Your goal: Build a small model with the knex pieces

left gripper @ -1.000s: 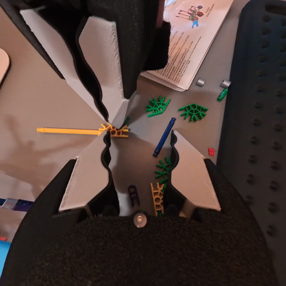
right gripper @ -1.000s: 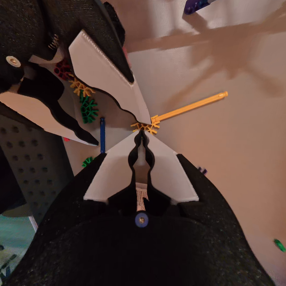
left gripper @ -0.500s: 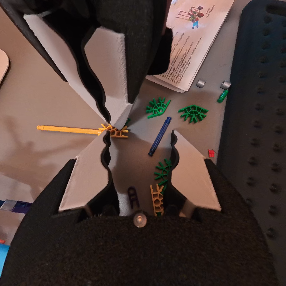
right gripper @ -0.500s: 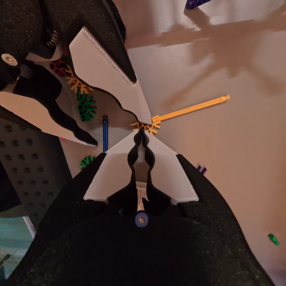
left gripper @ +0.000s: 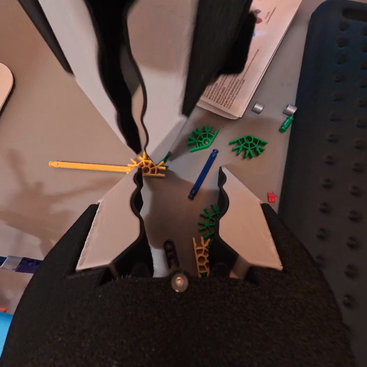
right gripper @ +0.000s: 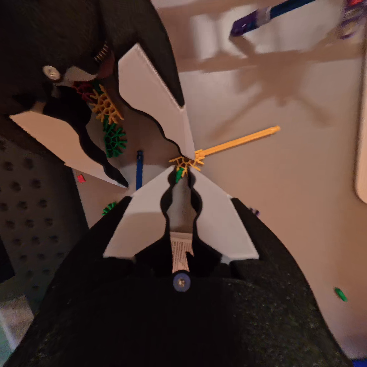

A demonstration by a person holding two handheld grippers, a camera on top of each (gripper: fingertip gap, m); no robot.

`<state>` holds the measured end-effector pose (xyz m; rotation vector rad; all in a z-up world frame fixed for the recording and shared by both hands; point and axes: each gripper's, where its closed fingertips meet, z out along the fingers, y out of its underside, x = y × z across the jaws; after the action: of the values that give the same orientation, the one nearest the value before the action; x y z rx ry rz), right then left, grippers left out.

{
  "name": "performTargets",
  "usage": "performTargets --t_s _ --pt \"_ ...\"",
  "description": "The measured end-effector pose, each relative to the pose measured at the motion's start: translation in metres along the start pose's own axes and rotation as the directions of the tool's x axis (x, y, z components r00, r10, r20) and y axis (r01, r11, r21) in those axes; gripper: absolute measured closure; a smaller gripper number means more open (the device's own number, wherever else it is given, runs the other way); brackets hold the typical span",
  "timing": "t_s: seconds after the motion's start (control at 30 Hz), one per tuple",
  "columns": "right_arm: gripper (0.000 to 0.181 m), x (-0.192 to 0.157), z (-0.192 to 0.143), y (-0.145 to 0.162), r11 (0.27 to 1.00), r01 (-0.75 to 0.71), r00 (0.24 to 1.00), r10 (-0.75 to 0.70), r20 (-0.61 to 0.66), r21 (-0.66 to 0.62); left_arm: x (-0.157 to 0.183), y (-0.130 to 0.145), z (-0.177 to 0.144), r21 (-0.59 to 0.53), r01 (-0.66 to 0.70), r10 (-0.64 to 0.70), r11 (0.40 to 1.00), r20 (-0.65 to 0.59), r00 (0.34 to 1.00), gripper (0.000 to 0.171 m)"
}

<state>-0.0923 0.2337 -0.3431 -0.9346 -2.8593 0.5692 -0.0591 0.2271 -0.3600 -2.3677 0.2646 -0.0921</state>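
A yellow fan-shaped connector [left gripper: 149,168] lies flat on the grey table with a long yellow rod [left gripper: 89,165] plugged into its left side. My left gripper [left gripper: 179,169] is open and empty, and its left fingertip touches the connector where the rod joins. My right gripper [right gripper: 181,169] comes in from the far side, its jaws a narrow gap apart around a prong of the connector [right gripper: 184,161]. A small green piece [right gripper: 179,174] shows on the table through that gap. The rod [right gripper: 238,142] points away to the right in the right wrist view.
A blue rod [left gripper: 203,174], two green connectors [left gripper: 202,139] [left gripper: 248,146] and a red bit [left gripper: 271,197] lie to the right. Another green connector [left gripper: 209,220], a yellow one [left gripper: 202,260] and a purple piece [left gripper: 170,252] lie between my left fingers. A booklet [left gripper: 248,79] and a dark perforated mat [left gripper: 327,178] border the right side. My right tips are about 12 centimeters from the red bit [left gripper: 271,197], my left tips only 5 centimeters. Look for it in the right wrist view [right gripper: 80,178] too.
My right gripper's jaws have parted slightly from shut and it has tilted more upright. More of the yellow connector shows. The connector, the rod and my left gripper have stayed put.
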Motion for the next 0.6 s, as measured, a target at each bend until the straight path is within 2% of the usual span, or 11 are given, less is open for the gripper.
performTargets --t_s 0.03,0.2,0.33,0.47,0.6 --pt "0.165 0.006 -0.009 0.0 1.0 -0.008 0.999 0.009 -0.032 0.023 0.0 0.0 0.0 -0.001 0.001 -0.001 1.0 -0.001 1.0 0.096" --pt "0.166 0.036 -0.059 0.021 0.988 -0.077 0.984 0.096 -0.152 0.13 0.004 0.001 -0.001 -0.017 -0.006 0.006 1.0 -0.015 1.0 0.094" --pt "0.166 0.047 -0.09 0.042 0.965 -0.108 0.958 0.165 -0.233 0.24 0.007 0.001 -0.002 -0.022 -0.017 0.016 1.0 -0.028 0.999 0.094" --pt "0.168 0.056 -0.11 0.062 0.916 -0.149 0.922 0.265 -0.283 0.373 0.01 -0.001 -0.003 -0.005 -0.005 0.005 1.0 -0.07 0.998 0.105" --pt "0.168 0.055 -0.118 0.072 0.849 -0.163 0.902 0.335 -0.273 0.503 0.012 0.0 -0.005 -0.023 -0.023 0.021 0.999 -0.083 0.996 0.111"
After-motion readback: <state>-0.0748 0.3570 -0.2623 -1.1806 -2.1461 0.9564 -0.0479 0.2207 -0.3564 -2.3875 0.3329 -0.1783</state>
